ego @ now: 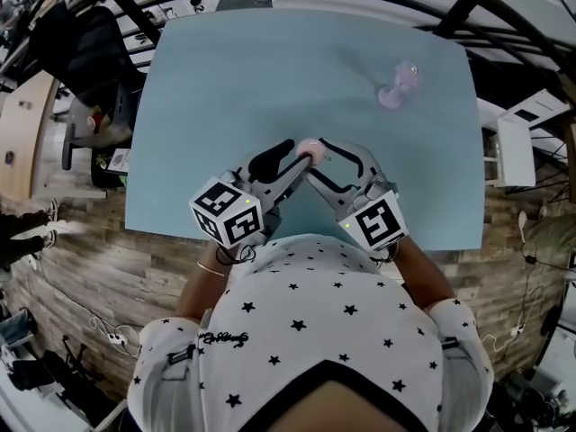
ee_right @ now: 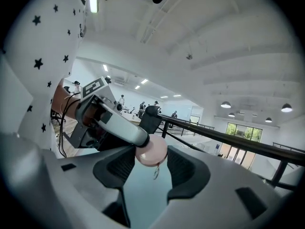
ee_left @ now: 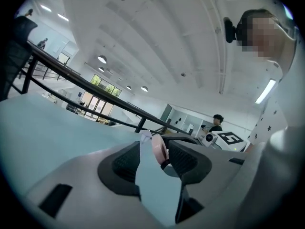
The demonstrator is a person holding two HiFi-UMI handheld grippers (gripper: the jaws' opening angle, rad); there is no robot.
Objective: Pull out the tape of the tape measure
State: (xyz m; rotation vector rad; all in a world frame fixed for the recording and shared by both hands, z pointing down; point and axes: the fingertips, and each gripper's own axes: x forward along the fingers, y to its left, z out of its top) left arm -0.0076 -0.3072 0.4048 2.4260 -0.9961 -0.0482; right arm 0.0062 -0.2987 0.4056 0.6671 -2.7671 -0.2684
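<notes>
2 tongs meet over the near edge of the desk [ego: 270,70], and the pink tape measure [ee_right: 152,149] is held between their tips. The left tongs [ee_left: 155,143] point in from the left and clench its round case across the flat faces, probably to steady it. The right tongs [ee_right: 151,152] angle in from the right, parted around the case. A small ring [ee_right: 155,172] dangles in their gap, likely the pull for the tape. No drawn-out tape shows.

Bright, even ceiling lamps [ee_right: 226,104] shine above the right gripper [ee_right: 151,157]. Edges bend and darken; a soft shadow lies on the table [ego: 225,88] beyond.
</notes>
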